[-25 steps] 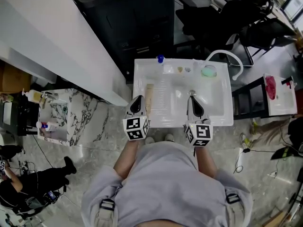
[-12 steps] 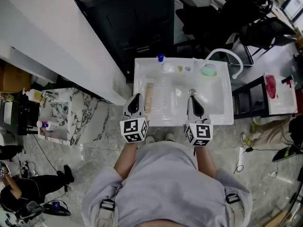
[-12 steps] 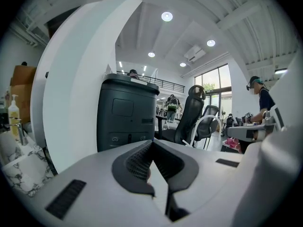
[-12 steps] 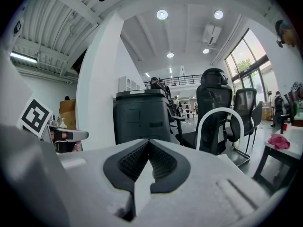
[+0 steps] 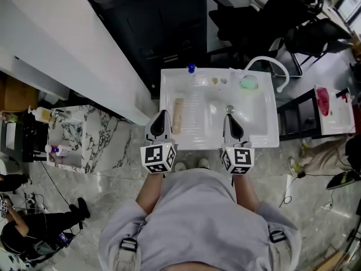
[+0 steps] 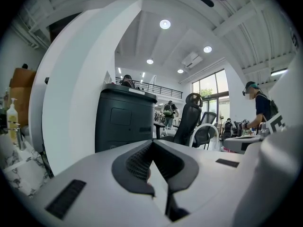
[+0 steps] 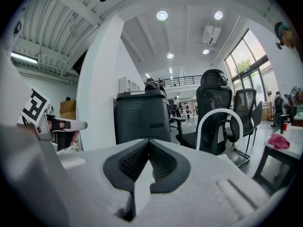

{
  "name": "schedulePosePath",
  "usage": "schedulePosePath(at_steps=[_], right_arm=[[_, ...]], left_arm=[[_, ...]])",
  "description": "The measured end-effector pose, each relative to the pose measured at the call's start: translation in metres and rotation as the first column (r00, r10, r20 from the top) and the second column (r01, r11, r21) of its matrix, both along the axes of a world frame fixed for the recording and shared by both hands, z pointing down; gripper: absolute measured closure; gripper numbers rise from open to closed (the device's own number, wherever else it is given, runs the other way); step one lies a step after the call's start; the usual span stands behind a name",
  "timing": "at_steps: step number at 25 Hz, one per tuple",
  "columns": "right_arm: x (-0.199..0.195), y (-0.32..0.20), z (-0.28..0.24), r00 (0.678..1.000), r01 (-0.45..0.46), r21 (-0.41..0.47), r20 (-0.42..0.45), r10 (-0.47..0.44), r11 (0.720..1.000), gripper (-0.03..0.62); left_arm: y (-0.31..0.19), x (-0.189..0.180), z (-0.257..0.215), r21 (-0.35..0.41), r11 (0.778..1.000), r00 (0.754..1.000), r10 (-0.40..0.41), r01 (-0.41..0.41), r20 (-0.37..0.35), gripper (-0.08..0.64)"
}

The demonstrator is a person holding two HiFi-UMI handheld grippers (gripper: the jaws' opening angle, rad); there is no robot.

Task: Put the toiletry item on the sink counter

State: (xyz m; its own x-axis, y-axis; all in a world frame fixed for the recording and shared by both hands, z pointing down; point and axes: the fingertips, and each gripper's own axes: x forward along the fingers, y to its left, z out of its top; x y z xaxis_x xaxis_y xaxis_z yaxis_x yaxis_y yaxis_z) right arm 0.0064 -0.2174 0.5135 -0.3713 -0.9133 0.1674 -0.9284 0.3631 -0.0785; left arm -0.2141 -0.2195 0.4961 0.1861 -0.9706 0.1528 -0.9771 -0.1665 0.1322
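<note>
Since the left gripper (image 5: pixel 162 116) has drawn back a little towards the person while the right gripper (image 5: pixel 228 118) stays put, both now hang at the near rim of the sink (image 5: pixel 272 123), level with each other and well apart.

Sink: a white unit with a basin ahead of the right gripper and a ribbed counter ahead of the left gripper.

Left gripper: jaws together, the pads (image 6: pixel 137 162) meeting at their tips with nothing between them.

Right gripper: jaws likewise together and holding nothing; a small metal fitting (image 5: pixel 228 110) in the basin lies just ahead of its tips.

Beige item (image 5: pixel 178 107): a long pale object lying flat on the ribbed counter, just ahead of the left gripper and slightly to its right, apart from the jaws. Its kind cannot be told, but it is the likeliest toiletry item.

Green dish (image 5: pixel 249 84): well ahead of the right gripper, at the far rim.

Blue-capped bottle (image 5: pixel 191 69): farthest ahead of the left gripper, upright on the far rim.

Reading: the backward shift with empty jaws suggests the placing is done, or else not begun; neither gripper is engaged with any object.
</note>
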Motion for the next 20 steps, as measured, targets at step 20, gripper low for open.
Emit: schedulePosePath(at_steps=[20], right_arm=[[-0.0028,0.0037,-0.0053,1.000,0.015,0.025,-0.020,-0.015,1.000,0.589]], left_arm=[[0.0070,0.0015,-0.0053,0.013,1.000,1.000,-0.001,0.001,-0.007,0.554]])
